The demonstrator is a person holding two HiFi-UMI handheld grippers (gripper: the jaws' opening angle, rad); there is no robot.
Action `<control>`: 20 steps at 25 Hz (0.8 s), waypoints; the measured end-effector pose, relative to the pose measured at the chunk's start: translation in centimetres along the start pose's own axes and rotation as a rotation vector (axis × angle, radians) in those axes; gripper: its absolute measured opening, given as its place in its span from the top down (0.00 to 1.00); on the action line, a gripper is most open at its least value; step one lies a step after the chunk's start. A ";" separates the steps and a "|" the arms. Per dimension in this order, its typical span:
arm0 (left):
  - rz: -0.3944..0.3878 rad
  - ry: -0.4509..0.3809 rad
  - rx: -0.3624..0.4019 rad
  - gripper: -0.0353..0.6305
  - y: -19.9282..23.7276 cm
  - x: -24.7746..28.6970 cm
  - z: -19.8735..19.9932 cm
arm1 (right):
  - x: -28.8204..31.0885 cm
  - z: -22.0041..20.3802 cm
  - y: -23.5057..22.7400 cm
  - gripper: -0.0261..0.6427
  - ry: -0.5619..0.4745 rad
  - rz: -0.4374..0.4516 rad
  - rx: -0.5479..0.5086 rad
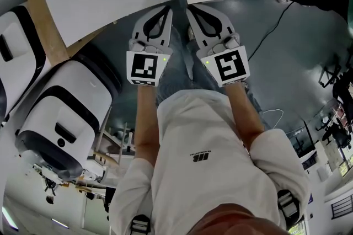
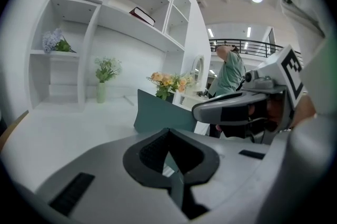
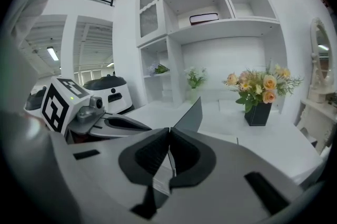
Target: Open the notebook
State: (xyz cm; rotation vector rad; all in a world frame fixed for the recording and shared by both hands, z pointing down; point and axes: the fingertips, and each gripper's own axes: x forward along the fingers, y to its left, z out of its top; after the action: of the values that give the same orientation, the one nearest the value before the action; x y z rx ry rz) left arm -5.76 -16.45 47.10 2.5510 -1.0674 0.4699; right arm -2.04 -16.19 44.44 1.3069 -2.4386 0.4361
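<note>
Nearest me, my left gripper [image 2: 168, 134] has its jaws pressed together on a thin dark leaf of the notebook [image 2: 160, 111], whose slate cover stands up just beyond the tips. My right gripper [image 3: 169, 136] is clamped likewise on a cover edge. I judge the opening begun — spreading it flat is left to do.

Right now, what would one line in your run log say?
left gripper: jaws shut on notebook | right gripper: jaws shut on notebook | notebook: teal, standing upright
</note>
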 end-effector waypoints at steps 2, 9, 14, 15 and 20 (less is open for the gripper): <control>0.012 -0.001 -0.005 0.95 0.4 -0.3 -0.1 | 0.4 0.1 0.6 0.96 0.000 0.019 -0.002; 0.059 -0.004 -0.026 0.95 2.0 -1.6 -0.6 | 1.8 0.3 2.6 0.96 0.009 0.081 -0.021; 0.091 -0.007 -0.045 0.95 3.0 -2.4 -0.9 | 2.8 0.3 3.7 0.96 0.021 0.117 -0.037; 0.097 -0.008 -0.048 0.95 3.3 -2.6 -1.0 | 3.0 0.2 4.1 0.96 0.024 0.124 -0.039; 0.125 -0.010 -0.066 0.95 4.3 -3.6 -1.6 | 4.0 -0.2 5.3 0.96 0.040 0.154 -0.047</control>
State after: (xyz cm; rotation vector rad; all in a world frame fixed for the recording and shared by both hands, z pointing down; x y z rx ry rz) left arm -11.55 -16.44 47.74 2.4424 -1.2306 0.4461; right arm -8.60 -16.26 45.75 1.0853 -2.5104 0.4361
